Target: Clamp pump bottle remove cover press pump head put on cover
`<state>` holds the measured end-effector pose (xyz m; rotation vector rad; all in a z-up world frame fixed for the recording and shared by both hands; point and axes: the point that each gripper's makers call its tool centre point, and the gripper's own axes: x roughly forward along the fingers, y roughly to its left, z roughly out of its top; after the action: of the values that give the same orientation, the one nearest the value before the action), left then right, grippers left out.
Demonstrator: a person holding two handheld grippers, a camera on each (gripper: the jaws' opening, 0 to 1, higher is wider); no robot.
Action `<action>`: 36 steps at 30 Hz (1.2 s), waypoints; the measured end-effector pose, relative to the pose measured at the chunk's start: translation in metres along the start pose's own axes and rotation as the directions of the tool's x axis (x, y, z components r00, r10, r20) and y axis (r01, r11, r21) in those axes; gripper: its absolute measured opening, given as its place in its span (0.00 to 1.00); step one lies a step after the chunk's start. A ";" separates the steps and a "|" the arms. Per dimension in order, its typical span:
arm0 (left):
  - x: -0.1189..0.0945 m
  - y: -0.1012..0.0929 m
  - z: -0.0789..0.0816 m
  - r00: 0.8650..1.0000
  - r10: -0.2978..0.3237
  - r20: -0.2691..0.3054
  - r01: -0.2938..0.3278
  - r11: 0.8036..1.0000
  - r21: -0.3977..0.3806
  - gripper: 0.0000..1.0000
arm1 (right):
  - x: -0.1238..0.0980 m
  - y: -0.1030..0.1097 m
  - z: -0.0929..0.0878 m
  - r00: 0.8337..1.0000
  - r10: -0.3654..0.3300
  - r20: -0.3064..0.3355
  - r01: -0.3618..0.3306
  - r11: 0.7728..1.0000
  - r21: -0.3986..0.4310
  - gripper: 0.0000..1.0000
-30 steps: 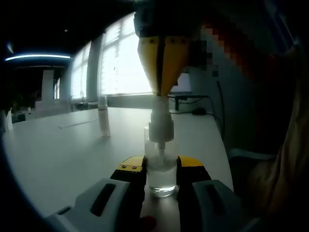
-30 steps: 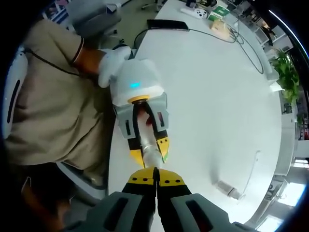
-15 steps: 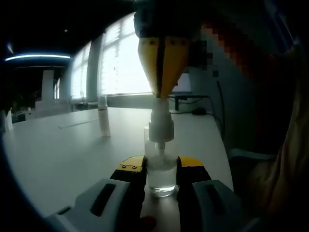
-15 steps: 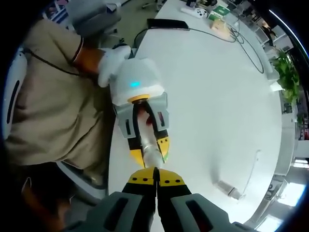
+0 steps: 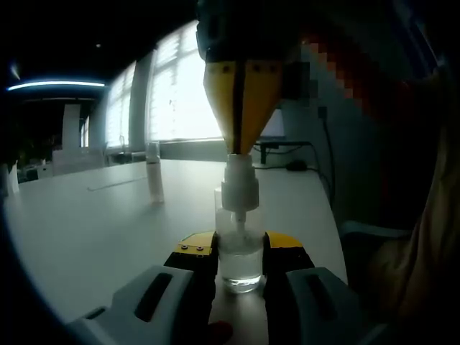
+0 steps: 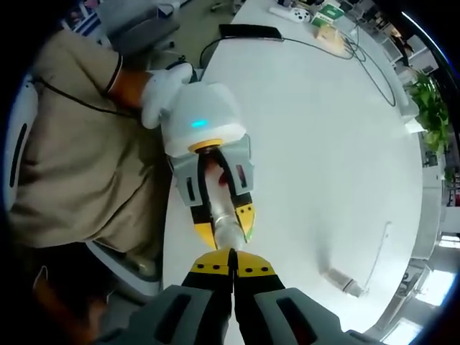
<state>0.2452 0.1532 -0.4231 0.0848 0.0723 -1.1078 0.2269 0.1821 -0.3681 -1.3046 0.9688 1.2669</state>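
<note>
Bottle btwn left jaws, on table; cover behind-left.

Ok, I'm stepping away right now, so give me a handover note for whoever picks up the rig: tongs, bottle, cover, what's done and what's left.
Left tongs: shut on the clear pump bottle, holding it upright on the white table.
Right tongs: shut, tips pointing down onto the pump head.
Cover: off, standing upright on the table well beyond the bottle; in the right gripper view it shows far off.
Done: clamp, cover removal.
Under way: pressing the pump head.
Left: finish the press, then fetch the cover and put it on.
</note>
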 end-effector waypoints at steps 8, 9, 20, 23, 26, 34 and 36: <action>0.001 0.000 0.000 1.000 0.000 0.000 0.000 1.000 -0.001 0.15 | 0.000 0.000 0.000 1.000 -0.002 0.012 0.002 1.000 0.003 0.00; 0.001 0.000 0.000 1.000 0.000 0.000 0.000 1.000 -0.001 0.15 | 0.000 0.000 0.000 1.000 -0.002 0.012 0.002 1.000 0.001 0.00; 0.000 0.000 0.000 1.000 0.000 0.000 0.000 1.000 0.001 0.15 | 0.000 0.001 -0.001 1.000 -0.007 0.015 0.007 1.000 0.000 0.00; 0.001 -0.001 0.001 1.000 0.001 0.000 -0.001 1.000 0.000 0.15 | 0.000 0.000 0.000 1.000 -0.004 0.015 0.004 1.000 0.000 0.00; 0.000 -0.002 0.001 1.000 0.001 0.000 -0.001 1.000 0.000 0.15 | 0.000 0.000 0.000 1.000 -0.002 0.015 0.003 1.000 -0.005 0.00; 0.000 -0.001 0.000 1.000 0.001 0.000 -0.001 1.000 0.000 0.15 | -0.006 0.001 0.000 0.999 -0.025 0.027 0.026 0.999 -0.034 0.00; 0.000 -0.001 0.000 1.000 0.001 0.000 -0.001 1.000 0.001 0.15 | -0.006 0.000 0.000 0.999 -0.029 0.034 0.031 0.999 -0.039 0.00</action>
<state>0.2441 0.1528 -0.4227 0.0852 0.0715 -1.1069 0.2259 0.1818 -0.3617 -1.3198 0.9017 1.2864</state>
